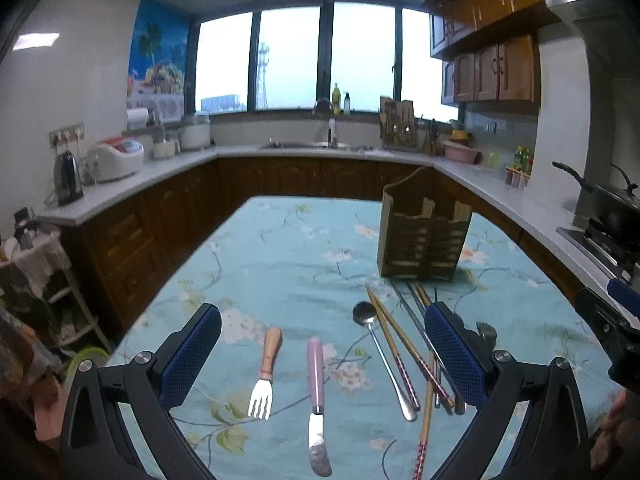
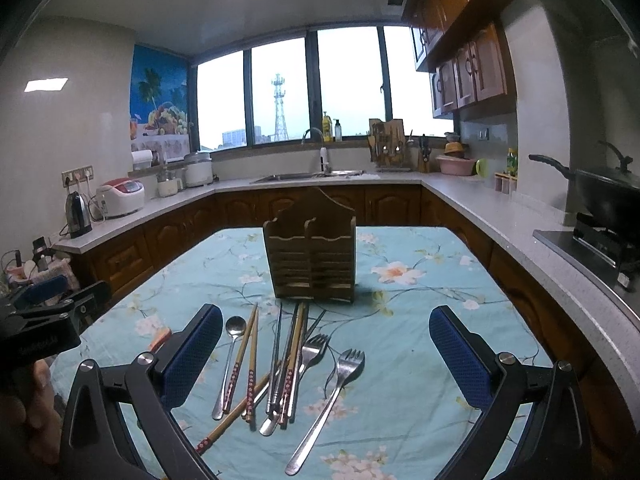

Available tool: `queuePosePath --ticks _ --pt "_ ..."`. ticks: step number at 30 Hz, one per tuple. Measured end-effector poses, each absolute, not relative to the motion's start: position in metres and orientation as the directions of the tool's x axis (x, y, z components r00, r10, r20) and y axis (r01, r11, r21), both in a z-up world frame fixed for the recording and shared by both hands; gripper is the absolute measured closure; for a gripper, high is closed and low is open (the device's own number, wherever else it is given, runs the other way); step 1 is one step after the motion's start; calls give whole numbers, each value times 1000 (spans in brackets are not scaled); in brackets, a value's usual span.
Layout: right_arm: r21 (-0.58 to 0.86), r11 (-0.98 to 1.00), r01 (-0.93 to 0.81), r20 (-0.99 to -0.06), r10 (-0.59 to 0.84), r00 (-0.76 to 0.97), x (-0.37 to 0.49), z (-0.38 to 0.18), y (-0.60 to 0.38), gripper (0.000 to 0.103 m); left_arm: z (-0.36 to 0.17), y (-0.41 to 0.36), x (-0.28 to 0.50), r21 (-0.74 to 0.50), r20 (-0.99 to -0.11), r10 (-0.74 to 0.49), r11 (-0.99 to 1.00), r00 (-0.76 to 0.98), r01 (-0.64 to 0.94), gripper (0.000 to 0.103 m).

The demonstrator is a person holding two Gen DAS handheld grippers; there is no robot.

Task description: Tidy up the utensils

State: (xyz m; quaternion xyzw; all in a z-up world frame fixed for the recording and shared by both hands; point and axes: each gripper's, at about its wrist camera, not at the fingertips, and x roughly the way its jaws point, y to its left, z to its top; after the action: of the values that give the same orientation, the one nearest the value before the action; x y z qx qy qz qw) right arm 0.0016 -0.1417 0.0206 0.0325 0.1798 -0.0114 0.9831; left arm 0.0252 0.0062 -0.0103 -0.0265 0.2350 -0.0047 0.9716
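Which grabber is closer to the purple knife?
Left. The left gripper hangs open right over the purple knife, which lies between its fingers. The right gripper hangs open over the chopsticks and forks, farther right.

Slatted wooden utensil holder [image 2: 314,256] upright mid-desk, its visible slots look empty; loose in front: spoon [image 2: 229,360], chopsticks [image 2: 248,368] and two steel forks [image 2: 332,396] in a crossed pile, wood-handled fork [image 1: 265,372] and purple-handled knife [image 1: 316,400] lying apart.
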Motion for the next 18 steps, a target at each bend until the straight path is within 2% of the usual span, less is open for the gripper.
queuePosePath --ticks 8,18 --pt "87 995 45 -473 1 881 18 8 -151 0 -11 11 52 -47 -535 -29 999 844 4 1" --pt "150 987 58 -565 38 824 50 -17 -167 1 -19 12 100 -66 -631 -60 998 774 24 6"
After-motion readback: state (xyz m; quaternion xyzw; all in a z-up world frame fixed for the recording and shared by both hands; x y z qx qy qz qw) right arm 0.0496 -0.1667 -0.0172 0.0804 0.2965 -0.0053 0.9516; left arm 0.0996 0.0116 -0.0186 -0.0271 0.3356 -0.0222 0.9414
